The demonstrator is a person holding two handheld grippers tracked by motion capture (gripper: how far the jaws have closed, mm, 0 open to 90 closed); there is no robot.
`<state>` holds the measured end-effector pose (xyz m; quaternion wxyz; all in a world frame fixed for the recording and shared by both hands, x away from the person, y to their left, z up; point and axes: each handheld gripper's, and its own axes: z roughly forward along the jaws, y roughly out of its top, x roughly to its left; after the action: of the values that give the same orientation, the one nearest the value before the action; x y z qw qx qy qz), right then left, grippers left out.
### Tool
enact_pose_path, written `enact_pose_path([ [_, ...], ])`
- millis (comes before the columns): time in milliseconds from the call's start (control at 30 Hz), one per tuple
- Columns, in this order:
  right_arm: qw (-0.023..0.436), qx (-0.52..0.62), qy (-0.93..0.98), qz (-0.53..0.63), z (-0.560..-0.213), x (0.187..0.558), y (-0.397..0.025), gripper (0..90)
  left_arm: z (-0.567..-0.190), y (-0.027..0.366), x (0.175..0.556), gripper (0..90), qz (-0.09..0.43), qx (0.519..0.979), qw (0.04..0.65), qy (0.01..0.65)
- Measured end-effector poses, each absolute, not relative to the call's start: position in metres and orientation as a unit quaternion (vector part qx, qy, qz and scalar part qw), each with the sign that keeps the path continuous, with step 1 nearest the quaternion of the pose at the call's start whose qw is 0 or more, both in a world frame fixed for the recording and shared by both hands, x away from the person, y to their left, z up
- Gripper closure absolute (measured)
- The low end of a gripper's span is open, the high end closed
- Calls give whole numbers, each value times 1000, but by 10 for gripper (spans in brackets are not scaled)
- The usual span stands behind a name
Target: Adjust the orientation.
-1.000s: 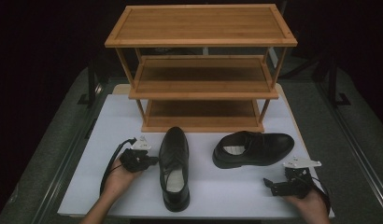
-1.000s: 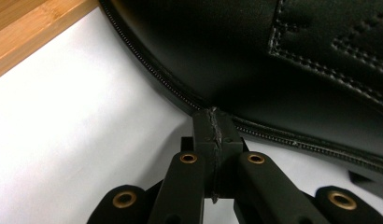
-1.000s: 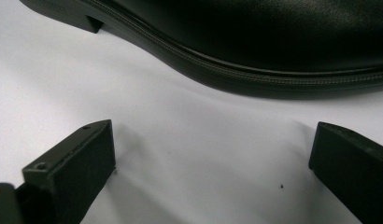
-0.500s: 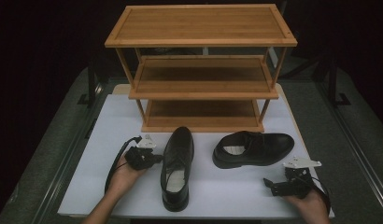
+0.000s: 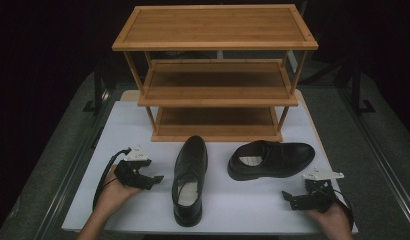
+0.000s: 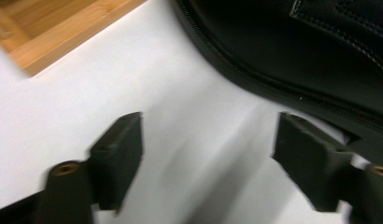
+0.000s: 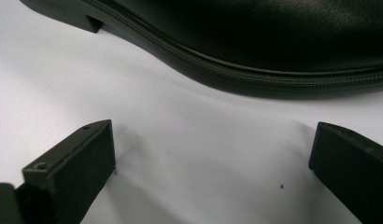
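Two black leather dress shoes lie on the white table. One shoe (image 5: 189, 178) points away from me, toe toward the rack; its side (image 6: 292, 51) lies just ahead of my left gripper (image 6: 208, 158), whose jaws stand wide apart with nothing between them. In the high view that left gripper (image 5: 152, 180) sits just left of this shoe. The other shoe (image 5: 271, 159) lies sideways, toe to the right. Its sole edge (image 7: 255, 70) crosses in front of my right gripper (image 7: 213, 163), also open and holding nothing. The right gripper (image 5: 293, 199) rests near the table's front right.
A three-tier wooden shoe rack (image 5: 215, 75) stands at the back of the white table (image 5: 243, 210), its bottom shelf (image 5: 215, 125) just behind the shoes. A corner of the rack base (image 6: 54, 32) shows upper left in the left gripper view. Dark floor surrounds the table.
My left gripper has moved right, closer to the side of the nearer shoe. That shoe has turned slightly, toe swinging right. The right gripper and the sideways shoe have stayed put.
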<state>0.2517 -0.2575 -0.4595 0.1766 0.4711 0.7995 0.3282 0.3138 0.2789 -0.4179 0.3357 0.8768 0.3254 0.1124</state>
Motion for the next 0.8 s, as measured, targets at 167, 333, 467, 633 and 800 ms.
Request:
enact_pose_path([
  [167, 176, 471, 799, 328, -460, 252, -258, 0, -420, 289, 302, 64, 122, 877, 330, 328],
  [333, 176, 472, 799, 329, -460, 251, -258, 0, -428, 303, 290, 0, 129, 873, 320, 344],
  [467, 176, 472, 799, 329, -460, 251, -258, 0, -437, 312, 284, 0, 132, 868, 320, 357],
  [633, 177, 472, 799, 329, -460, 251, -258, 0, -448, 318, 280, 0, 138, 867, 322, 355],
  [800, 175, 472, 799, 329, -459, 252, -258, 1, -451, 320, 278, 0, 144, 862, 338, 350],
])
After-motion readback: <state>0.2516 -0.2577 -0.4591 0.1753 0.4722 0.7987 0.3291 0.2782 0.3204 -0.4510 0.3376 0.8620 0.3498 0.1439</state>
